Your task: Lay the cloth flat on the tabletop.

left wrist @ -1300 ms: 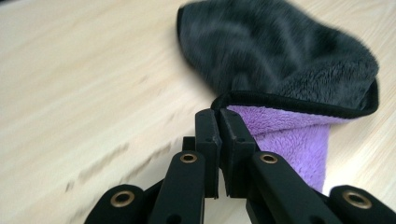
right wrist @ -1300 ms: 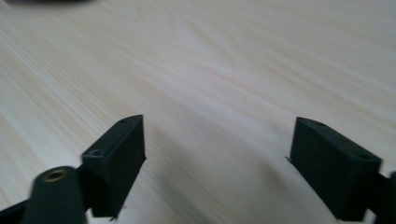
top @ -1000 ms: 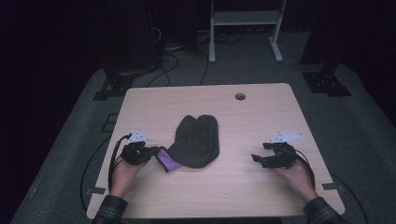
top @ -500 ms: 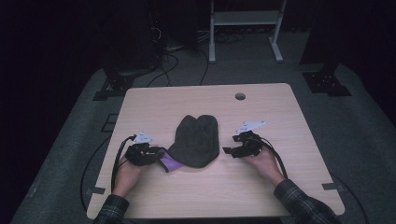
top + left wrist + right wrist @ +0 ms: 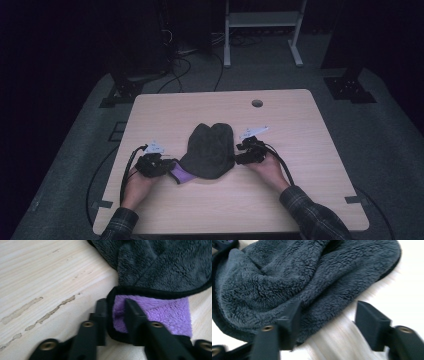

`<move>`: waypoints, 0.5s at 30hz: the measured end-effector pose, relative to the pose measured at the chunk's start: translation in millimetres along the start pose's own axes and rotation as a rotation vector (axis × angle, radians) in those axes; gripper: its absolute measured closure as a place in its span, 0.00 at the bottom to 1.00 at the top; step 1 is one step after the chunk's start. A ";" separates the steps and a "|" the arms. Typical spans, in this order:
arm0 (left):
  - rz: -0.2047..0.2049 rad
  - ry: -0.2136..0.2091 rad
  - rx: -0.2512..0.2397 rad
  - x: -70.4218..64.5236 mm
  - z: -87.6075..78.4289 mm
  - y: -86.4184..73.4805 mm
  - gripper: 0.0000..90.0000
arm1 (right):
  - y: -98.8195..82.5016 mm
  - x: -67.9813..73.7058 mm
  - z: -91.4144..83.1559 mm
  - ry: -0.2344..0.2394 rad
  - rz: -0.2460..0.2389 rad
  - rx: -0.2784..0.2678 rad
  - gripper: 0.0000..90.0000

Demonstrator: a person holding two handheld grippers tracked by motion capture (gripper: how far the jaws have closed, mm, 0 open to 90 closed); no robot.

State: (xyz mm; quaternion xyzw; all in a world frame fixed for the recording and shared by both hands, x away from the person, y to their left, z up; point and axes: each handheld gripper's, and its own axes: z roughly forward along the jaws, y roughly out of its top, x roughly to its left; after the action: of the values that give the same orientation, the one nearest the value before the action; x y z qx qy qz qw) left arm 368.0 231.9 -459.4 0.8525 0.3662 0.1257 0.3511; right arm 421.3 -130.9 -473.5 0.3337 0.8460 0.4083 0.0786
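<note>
A dark grey fleece cloth lies bunched in the middle of the wooden table, with a purple underside corner turned out at its near left. My left gripper has just been closing, and its jaws are shut on that black-trimmed purple corner; in the left gripper view the left gripper pinches the fold. My right gripper is at the cloth's right edge. In the right gripper view the right gripper has been closing but is still open: one jaw rests over the grey cloth, the other over bare wood.
A round cable hole sits near the table's far edge. Behind the table are a white metal frame, floor cables and black stand bases. Bare wood stretches right of and behind the cloth.
The right hand has swept left from the table's right side to the cloth's right edge. The left hand has stayed at the purple corner.
</note>
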 end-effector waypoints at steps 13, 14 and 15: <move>0.012 -0.007 0.007 -1.9 0.4 0.7 0.90 | 3.1 2.8 -19.3 0.021 0.003 -0.038 0.95; 0.018 -0.010 0.009 -2.7 0.6 1.2 0.90 | 7.4 5.2 -34.6 0.020 0.001 -0.084 0.95; 0.018 -0.010 0.008 -3.5 0.9 1.5 0.90 | 9.1 7.0 -39.7 0.021 -0.003 -0.098 0.95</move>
State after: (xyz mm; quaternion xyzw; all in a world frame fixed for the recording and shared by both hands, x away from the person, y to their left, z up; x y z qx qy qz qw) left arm 366.8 228.3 -458.9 0.8577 0.3575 0.1231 0.3485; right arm 404.4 -147.9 -439.8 0.3240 0.8262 0.4526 0.0864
